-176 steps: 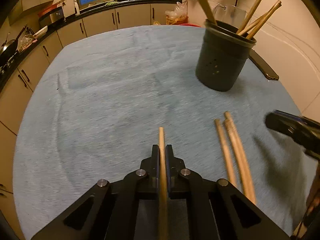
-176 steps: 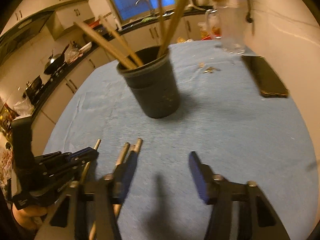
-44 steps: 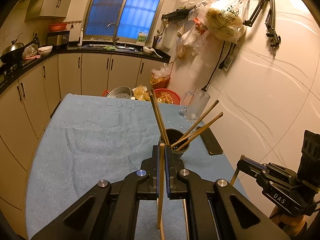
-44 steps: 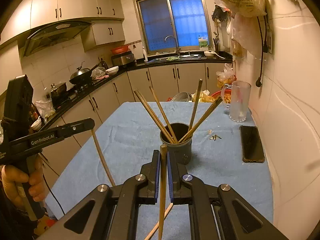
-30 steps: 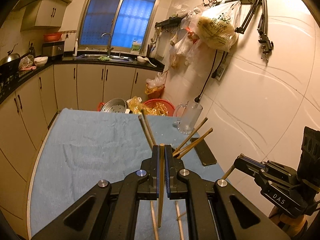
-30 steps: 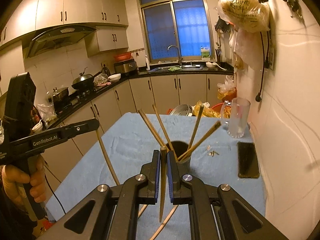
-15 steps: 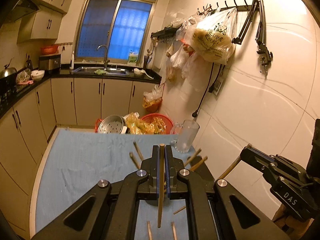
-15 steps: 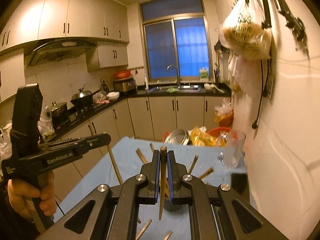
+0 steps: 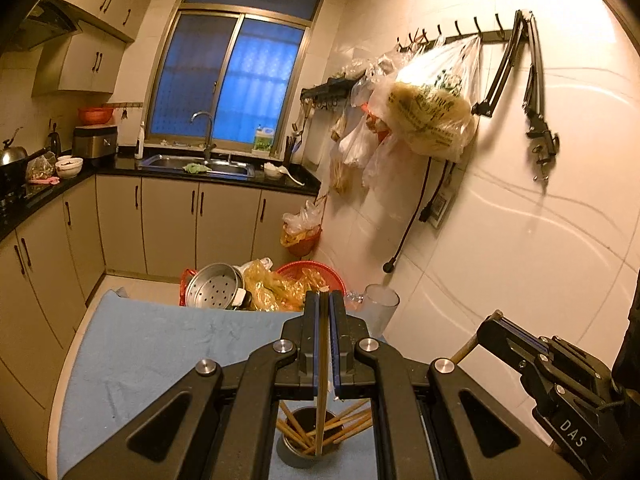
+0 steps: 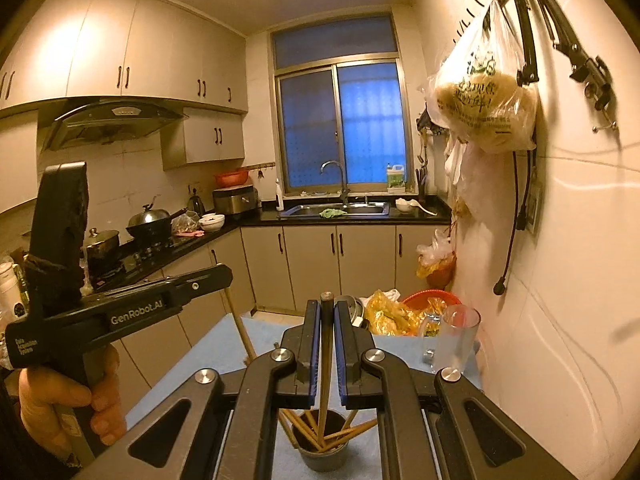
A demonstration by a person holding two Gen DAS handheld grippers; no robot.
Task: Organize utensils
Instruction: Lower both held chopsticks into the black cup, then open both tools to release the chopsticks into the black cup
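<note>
My left gripper (image 9: 322,312) is shut on a wooden chopstick (image 9: 321,364) that hangs down through the jaws. Its lower end shows over the dark utensil holder (image 9: 292,458), which stands far below with several chopsticks in it. My right gripper (image 10: 327,316) is shut on another chopstick (image 10: 326,364), also high above the same holder (image 10: 324,462). In the left wrist view the right gripper (image 9: 496,330) comes in from the right with its chopstick tip (image 9: 464,350) sticking out. In the right wrist view a hand (image 10: 60,404) holds the left gripper (image 10: 216,276), chopstick (image 10: 240,328) slanting down.
A blue cloth (image 9: 140,356) covers the table. A glass mug (image 10: 456,336) stands at its far right corner by the tiled wall. Beyond the far edge sit a metal steamer pot (image 9: 214,288), a red basket (image 9: 312,272) and yellow bags. Plastic bags (image 9: 432,112) hang on wall hooks.
Both grippers have risen with their chopsticks still clamped. The holder has dropped low in both views, behind the gripper bodies, and more of the wall and window shows.
</note>
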